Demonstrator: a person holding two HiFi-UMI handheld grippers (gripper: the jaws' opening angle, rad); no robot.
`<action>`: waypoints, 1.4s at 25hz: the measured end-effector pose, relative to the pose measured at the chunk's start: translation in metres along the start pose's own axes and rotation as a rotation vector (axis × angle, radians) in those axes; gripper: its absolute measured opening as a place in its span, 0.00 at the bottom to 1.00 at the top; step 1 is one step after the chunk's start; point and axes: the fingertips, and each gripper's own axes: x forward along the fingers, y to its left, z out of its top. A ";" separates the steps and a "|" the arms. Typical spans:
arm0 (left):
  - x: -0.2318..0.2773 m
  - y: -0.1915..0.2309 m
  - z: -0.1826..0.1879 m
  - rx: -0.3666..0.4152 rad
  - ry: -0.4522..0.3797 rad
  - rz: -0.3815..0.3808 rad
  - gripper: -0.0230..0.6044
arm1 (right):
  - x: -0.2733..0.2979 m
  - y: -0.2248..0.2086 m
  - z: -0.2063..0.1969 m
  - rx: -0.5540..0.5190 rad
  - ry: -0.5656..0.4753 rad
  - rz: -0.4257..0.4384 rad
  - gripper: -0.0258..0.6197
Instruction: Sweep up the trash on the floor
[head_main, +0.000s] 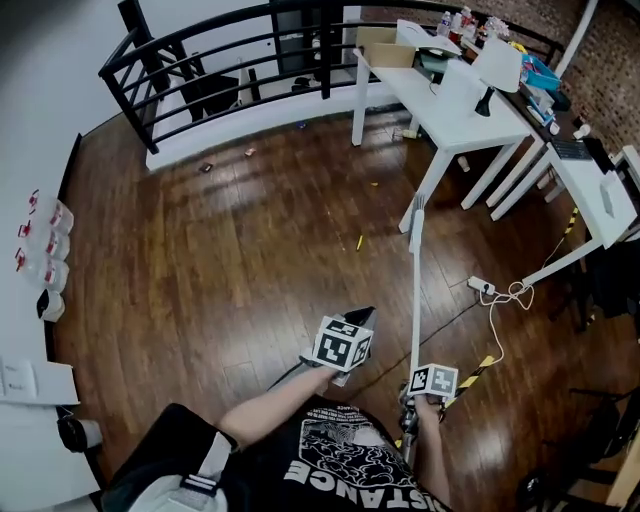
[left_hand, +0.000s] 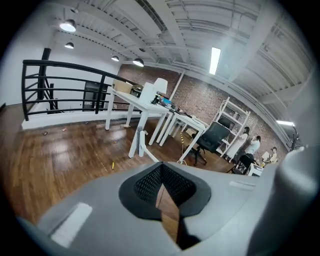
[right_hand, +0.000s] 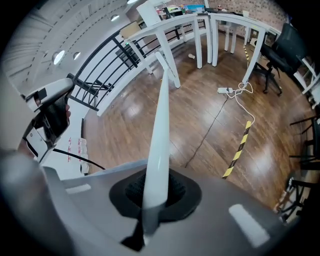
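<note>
Head view only: both grippers shown together, with small scraps (head_main: 205, 168) listed along the base of the black railing (head_main: 200, 60). Left gripper view only: ceiling lights (left_hand: 215, 59), an office chair (left_hand: 212, 138) and people (left_hand: 252, 146) beside shelving (left_hand: 231, 114) at the far end. Right gripper view only: the full run of striped tape (right_hand: 240, 145) beyond a power strip (right_hand: 227, 90). Task items: a yellow scrap (head_main: 360, 242) is seen lying alone on the wooden floor (head_main: 200, 270), well apart from the railing scraps. A white pole (head_main: 415, 290) – long, thin and forked at its far end – is seen running away from the person. That end is placed near a leg of the white table (head_main: 450, 115); contact with the floor cannot be told. Right gripper (head_main: 411, 396): jaws clamped on the pole's near end, the pads pressed against both of its sides (right_hand: 155, 192). Left gripper (head_main: 357, 320): jaws parted by a narrow slit – only floor is seen through it (left_hand: 162, 189), and nothing is held.
</note>
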 end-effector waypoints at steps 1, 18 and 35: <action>0.002 0.016 0.009 -0.005 -0.002 0.008 0.04 | 0.005 0.009 0.012 0.004 0.004 0.001 0.04; 0.016 0.177 0.084 -0.079 -0.026 0.038 0.04 | 0.079 0.079 0.112 0.072 0.126 -0.046 0.04; 0.092 0.307 0.154 -0.056 0.071 0.073 0.04 | 0.172 0.124 0.185 0.248 0.364 -0.055 0.04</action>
